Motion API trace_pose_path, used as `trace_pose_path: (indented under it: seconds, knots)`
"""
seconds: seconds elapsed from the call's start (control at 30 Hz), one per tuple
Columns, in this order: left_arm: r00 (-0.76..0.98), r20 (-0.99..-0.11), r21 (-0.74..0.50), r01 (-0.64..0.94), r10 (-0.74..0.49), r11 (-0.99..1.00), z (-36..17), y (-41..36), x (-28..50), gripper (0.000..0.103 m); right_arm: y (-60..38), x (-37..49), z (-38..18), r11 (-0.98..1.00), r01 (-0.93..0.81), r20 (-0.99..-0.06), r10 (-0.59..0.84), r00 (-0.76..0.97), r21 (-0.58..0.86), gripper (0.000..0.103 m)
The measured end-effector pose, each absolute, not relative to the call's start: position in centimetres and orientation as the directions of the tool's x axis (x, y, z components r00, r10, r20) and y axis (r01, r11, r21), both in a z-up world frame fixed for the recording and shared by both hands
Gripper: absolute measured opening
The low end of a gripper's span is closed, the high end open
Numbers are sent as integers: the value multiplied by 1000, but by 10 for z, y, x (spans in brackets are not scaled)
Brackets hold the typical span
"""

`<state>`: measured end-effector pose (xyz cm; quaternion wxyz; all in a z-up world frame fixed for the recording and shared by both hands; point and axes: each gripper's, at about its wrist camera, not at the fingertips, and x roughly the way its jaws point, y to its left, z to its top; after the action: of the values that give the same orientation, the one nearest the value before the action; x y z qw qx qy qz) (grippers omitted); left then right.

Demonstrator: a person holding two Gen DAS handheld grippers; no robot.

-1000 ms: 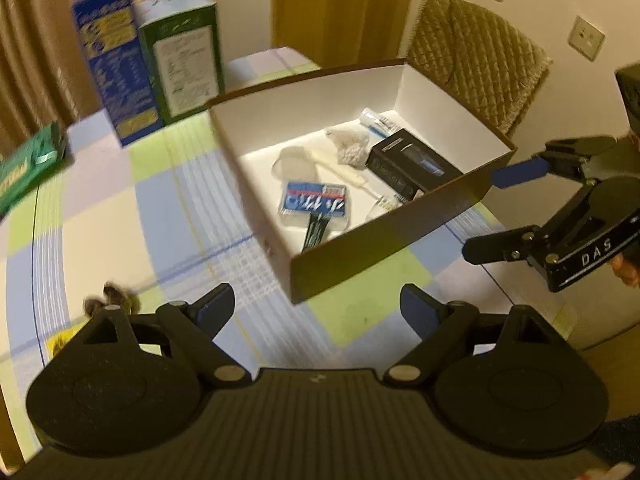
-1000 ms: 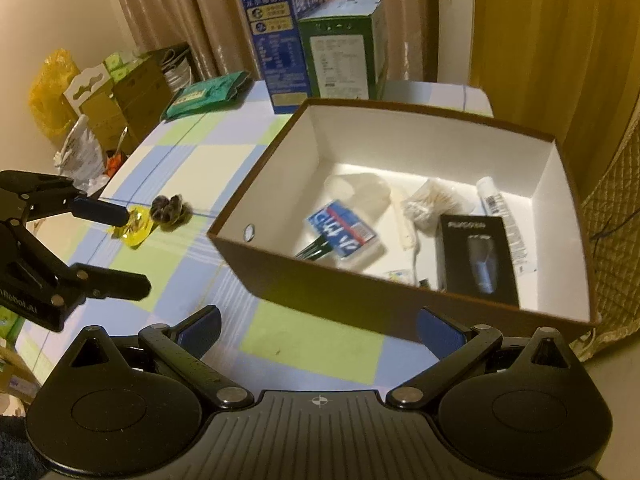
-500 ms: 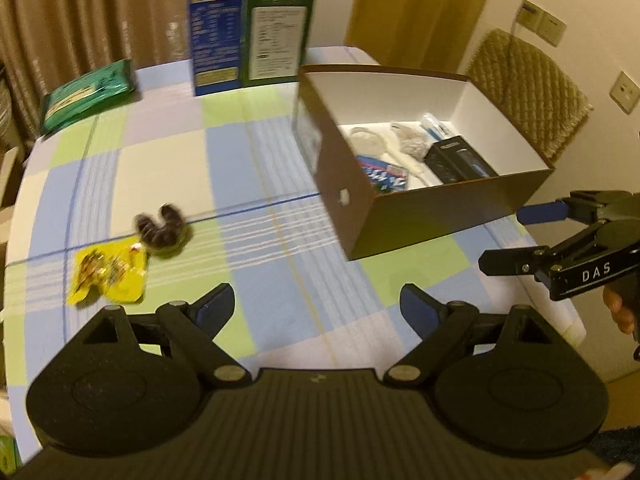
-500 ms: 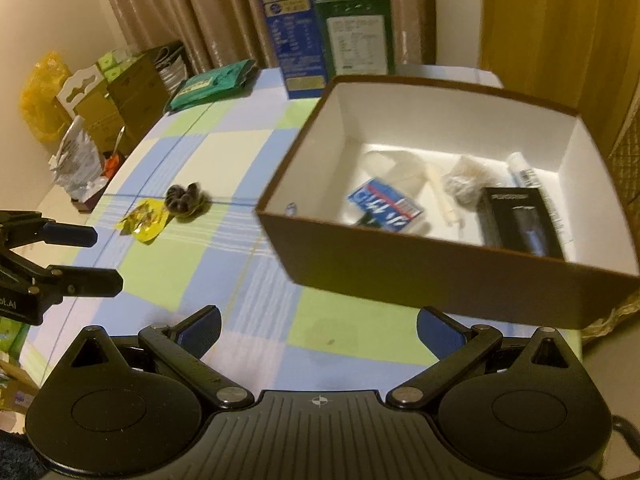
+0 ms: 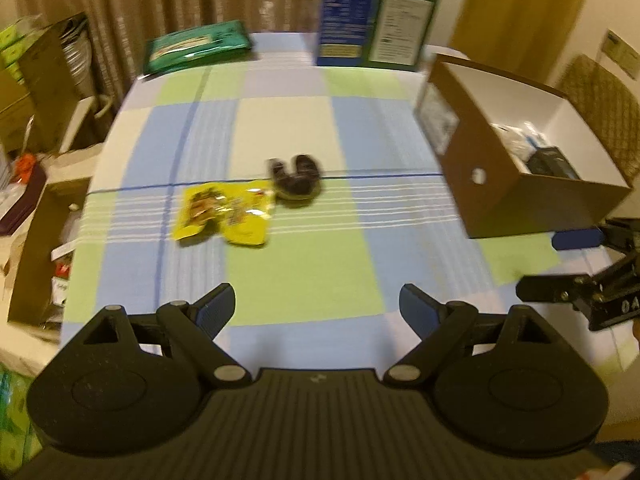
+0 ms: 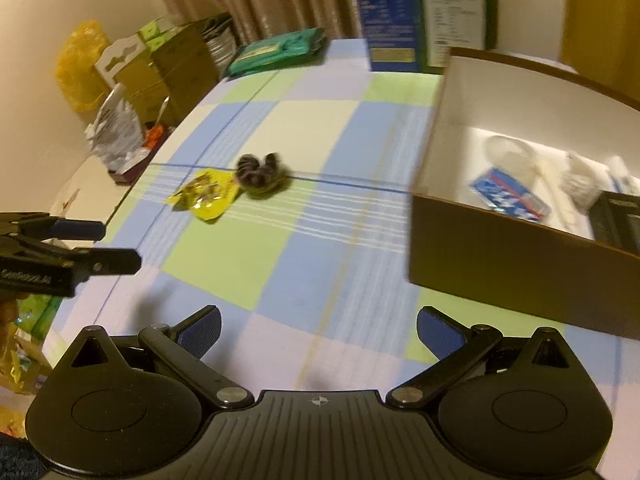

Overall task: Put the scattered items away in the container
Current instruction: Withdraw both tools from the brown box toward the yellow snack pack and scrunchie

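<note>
Yellow snack packet point(image 5: 226, 216) lying widthwise at eleven o'clock, nearer the gaping, empty left gripper point(image 5: 316, 306).

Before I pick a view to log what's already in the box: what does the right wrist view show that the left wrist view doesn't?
Only the right wrist view: the box floor with the blue-and-white packet and the yellow bag beside the table.
Only the left wrist view: the box's outer end wall with its round hole and the quilted chair back.
Both: the yellow packet touching the dark hair tie, the brown box, both open hand-held grippers.
</note>
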<state>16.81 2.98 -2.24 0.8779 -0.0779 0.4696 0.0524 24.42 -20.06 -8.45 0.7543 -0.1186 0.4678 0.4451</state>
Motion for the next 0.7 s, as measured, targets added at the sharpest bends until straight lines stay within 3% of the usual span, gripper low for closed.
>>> trace_pose_path:
  seconds: [0.13, 0.43, 0.7]
  knots:
    - [558, -829, -110, -231, 39, 967, -39, 54, 164, 84, -177, 234, -96, 556, -802, -818, 552, 160, 218, 101]
    - [562, -827, -314, -424, -25, 849, -80, 109, 183, 75, -145, 235, -118, 576, -788, -840, 522, 149, 218, 101]
    - [566, -824, -326, -480, 4, 815, -103, 129, 217, 63, -114, 245, -127, 570, -793, -834, 530, 152, 218, 101]
